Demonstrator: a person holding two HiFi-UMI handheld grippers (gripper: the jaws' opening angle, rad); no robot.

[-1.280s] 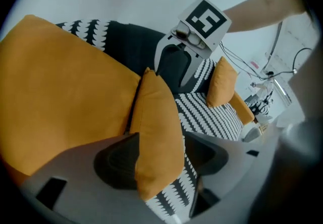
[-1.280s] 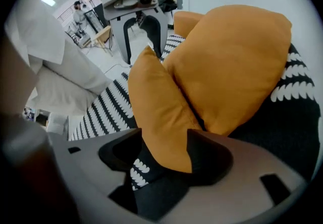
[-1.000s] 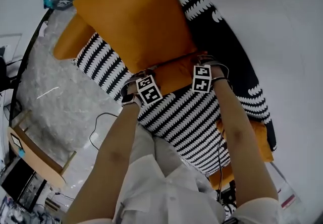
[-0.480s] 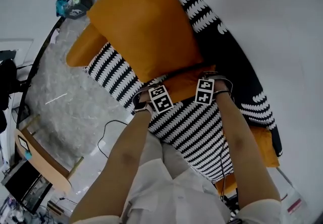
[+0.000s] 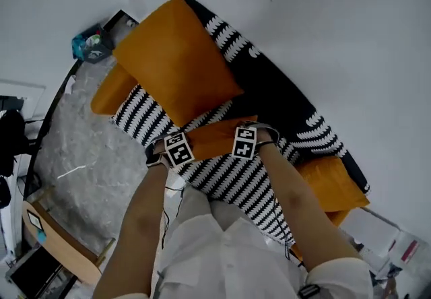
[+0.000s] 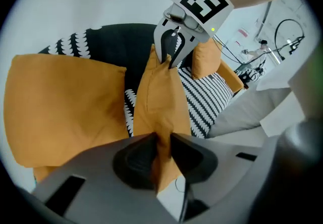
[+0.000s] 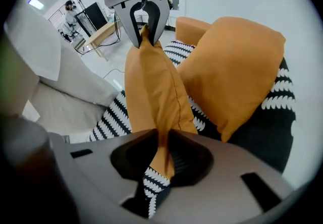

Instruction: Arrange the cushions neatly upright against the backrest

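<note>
A small orange cushion (image 5: 212, 136) hangs over the black-and-white striped sofa seat (image 5: 236, 180), gripped by its edge at both ends. My left gripper (image 5: 182, 145) is shut on one end of it (image 6: 159, 102). My right gripper (image 5: 244, 139) is shut on the other end (image 7: 151, 92). Both sets of jaws have just been closing, with the cushion's fabric between them. In the left gripper view my own jaws (image 6: 162, 145) pinch the fabric and the right gripper (image 6: 169, 56) shows beyond. A large orange cushion (image 5: 172, 65) leans against the dark backrest (image 5: 289, 92).
Another orange cushion (image 5: 330, 180) lies at the sofa's right end, and an orange armrest (image 5: 111, 92) sits at the left end. A teal box (image 5: 91, 45) rests on a dark stand beyond. A wooden table (image 5: 54, 237) and a cable (image 5: 165, 213) are on the grey floor.
Both grippers have closed on the small cushion's edge and risen with it off the seat. The fabric between them is now pulled into a band.
</note>
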